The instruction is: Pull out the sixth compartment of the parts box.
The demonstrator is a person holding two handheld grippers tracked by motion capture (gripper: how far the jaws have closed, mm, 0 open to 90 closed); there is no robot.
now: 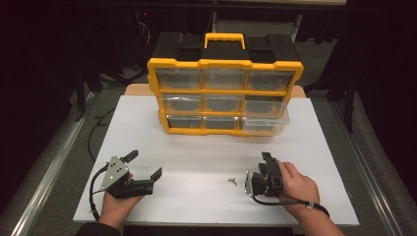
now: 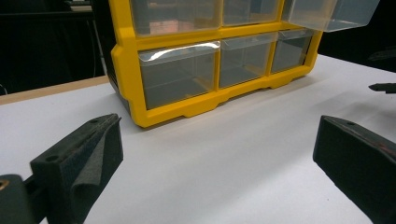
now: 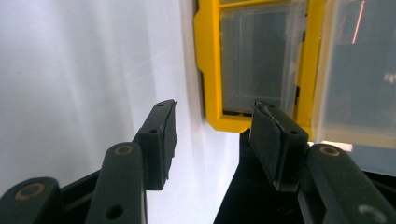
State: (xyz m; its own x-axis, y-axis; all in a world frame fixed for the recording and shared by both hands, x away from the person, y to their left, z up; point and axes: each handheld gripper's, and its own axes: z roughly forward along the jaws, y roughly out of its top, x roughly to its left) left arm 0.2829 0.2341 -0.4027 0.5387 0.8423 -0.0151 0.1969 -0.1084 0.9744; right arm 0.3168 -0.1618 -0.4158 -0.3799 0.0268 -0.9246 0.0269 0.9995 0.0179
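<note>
The yellow organizer point(image 1: 225, 93) stands upright at the far middle of the white table point(image 1: 196, 162), its bottom-right clear drawer point(image 1: 265, 123) pulled out; no brand or lettering is legible on it. The left gripper point(image 1: 145, 164) rests near the table's front left, jaws spread wide and empty. The right gripper point(image 1: 268, 160), at front right beside a small metal piece point(image 1: 232, 181), has its jaws partly apart with nothing between them.

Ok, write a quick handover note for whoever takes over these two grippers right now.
Left gripper: jaws wide open, empty, resting at the near left of the white table.
Right gripper: jaws partly open, nothing between them, near right of the table.
Small metal part: lies on the table just left of the right gripper, untouched.
Yellow drawer organizer: stands at the far side; its bottom-right clear drawer is pulled out.
Done: drawer opened. Likely left: pick up the part and put it in the drawer.
</note>
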